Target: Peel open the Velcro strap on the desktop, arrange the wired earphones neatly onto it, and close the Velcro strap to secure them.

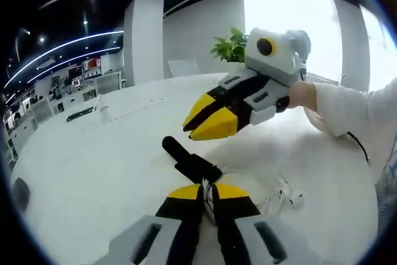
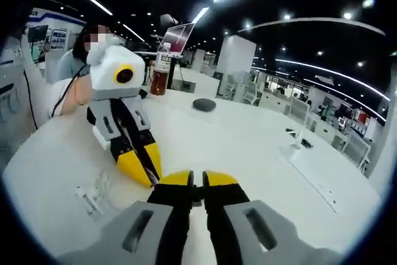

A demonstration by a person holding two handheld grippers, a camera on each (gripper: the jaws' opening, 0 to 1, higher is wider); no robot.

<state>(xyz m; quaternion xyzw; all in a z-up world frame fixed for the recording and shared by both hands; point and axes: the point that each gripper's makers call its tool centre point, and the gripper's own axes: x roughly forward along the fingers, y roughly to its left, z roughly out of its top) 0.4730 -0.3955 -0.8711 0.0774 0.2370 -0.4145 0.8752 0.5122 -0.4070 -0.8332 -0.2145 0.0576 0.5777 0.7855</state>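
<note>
In the left gripper view a black Velcro strap (image 1: 186, 156) sticks out forward from my left gripper (image 1: 208, 192), which is shut on its near end. A strand of white cable is pinched between the jaws too. The white wired earphones (image 1: 286, 195) lie loose on the white table just to the right of the jaws. My right gripper (image 1: 187, 130) hovers above and beyond the strap, jaws together and holding nothing. In the right gripper view my right gripper (image 2: 197, 181) is shut just in front of the left gripper (image 2: 141, 169). The earphones (image 2: 93, 198) lie to its left.
The round white table (image 1: 93, 172) stretches far ahead. A green plant (image 1: 231, 46) stands at its back. A bottle of brown drink (image 2: 160, 72) and a dark round object (image 2: 204, 104) sit far across the table. A person's sleeve (image 1: 350, 107) reaches in from the right.
</note>
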